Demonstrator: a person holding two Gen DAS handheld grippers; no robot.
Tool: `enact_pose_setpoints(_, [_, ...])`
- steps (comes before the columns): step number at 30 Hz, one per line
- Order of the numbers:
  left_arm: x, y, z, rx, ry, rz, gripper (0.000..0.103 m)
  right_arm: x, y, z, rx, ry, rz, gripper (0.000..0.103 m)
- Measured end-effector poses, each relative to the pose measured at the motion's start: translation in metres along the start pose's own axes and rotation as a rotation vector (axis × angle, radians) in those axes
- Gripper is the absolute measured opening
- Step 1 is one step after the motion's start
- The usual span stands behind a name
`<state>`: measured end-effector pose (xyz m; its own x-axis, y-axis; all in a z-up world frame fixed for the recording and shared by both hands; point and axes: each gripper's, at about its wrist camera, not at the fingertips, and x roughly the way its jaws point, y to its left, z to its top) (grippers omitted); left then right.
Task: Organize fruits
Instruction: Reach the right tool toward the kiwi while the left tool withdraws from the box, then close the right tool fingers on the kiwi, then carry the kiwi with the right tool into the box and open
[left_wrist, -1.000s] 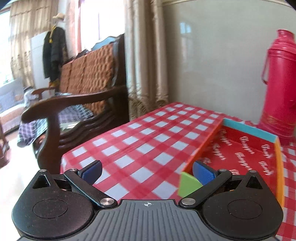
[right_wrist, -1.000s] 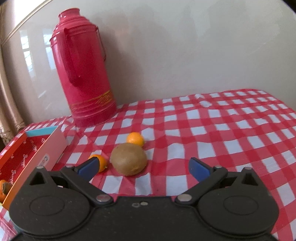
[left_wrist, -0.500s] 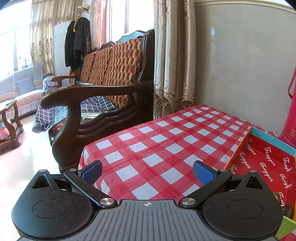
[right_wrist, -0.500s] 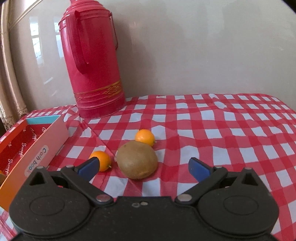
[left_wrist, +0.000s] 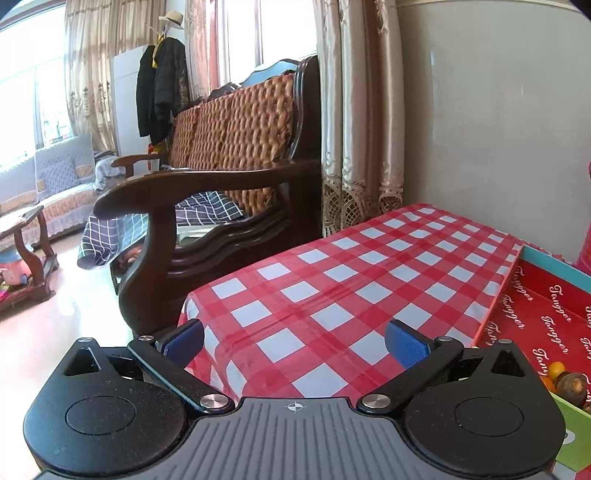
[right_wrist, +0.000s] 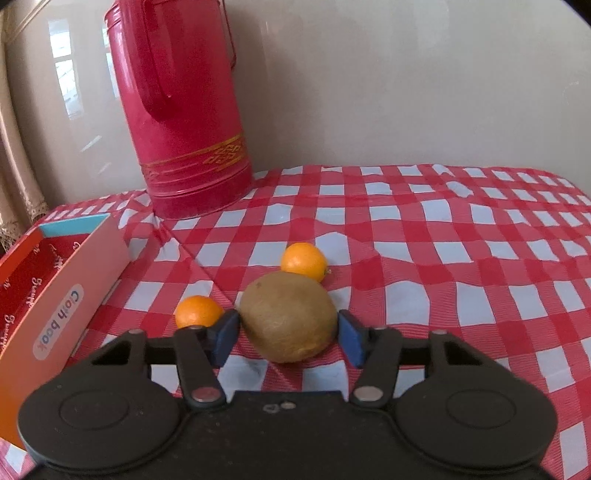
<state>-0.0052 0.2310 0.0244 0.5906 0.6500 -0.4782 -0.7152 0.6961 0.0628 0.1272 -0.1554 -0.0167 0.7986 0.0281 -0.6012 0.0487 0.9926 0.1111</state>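
Observation:
In the right wrist view a brown kiwi (right_wrist: 288, 317) lies on the red checked tablecloth (right_wrist: 443, 258). My right gripper (right_wrist: 287, 336) has its blue pads on both sides of the kiwi, closed against it. A small orange (right_wrist: 198, 312) lies just left of the left pad, and another orange (right_wrist: 303, 260) lies behind the kiwi. An orange box (right_wrist: 55, 295) with a red lining stands at the left. In the left wrist view my left gripper (left_wrist: 294, 341) is open and empty over the table's left part, beside the same box (left_wrist: 546, 314), which holds small fruits (left_wrist: 565, 380).
A tall red thermos (right_wrist: 184, 110) stands against the wall behind the fruit. The table's left edge (left_wrist: 199, 295) drops off near a dark wooden armchair (left_wrist: 207, 206). A curtain (left_wrist: 362, 110) hangs behind it.
My right gripper has moved forward and narrowed from wide open until its pads are on the kiwi. My left gripper has swung left, away from the box.

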Motion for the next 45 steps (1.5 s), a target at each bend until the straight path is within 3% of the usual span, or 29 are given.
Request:
enact_pose_setpoints(10, [0.002, 0.001, 0.000, -0.005, 0.007, -0.004, 0.103, -0.005, 0.003, -0.001, -0.020, -0.015, -0.006, 0.047])
enact_pose_setpoints(22, [0.000, 0.005, -0.001, -0.016, 0.005, 0.005, 0.103, -0.030, 0.022, 0.004, -0.108, -0.110, -0.005, 0.047])
enact_pose_setpoints(32, [0.001, 0.007, 0.000, -0.018, 0.009, 0.004, 0.103, -0.044, 0.060, 0.001, -0.204, -0.166, 0.069, 0.047])
enact_pose_setpoints(45, [0.004, 0.012, 0.001, -0.032, 0.016, 0.012, 0.103, -0.061, 0.090, 0.001, -0.240, -0.213, 0.207, 0.047])
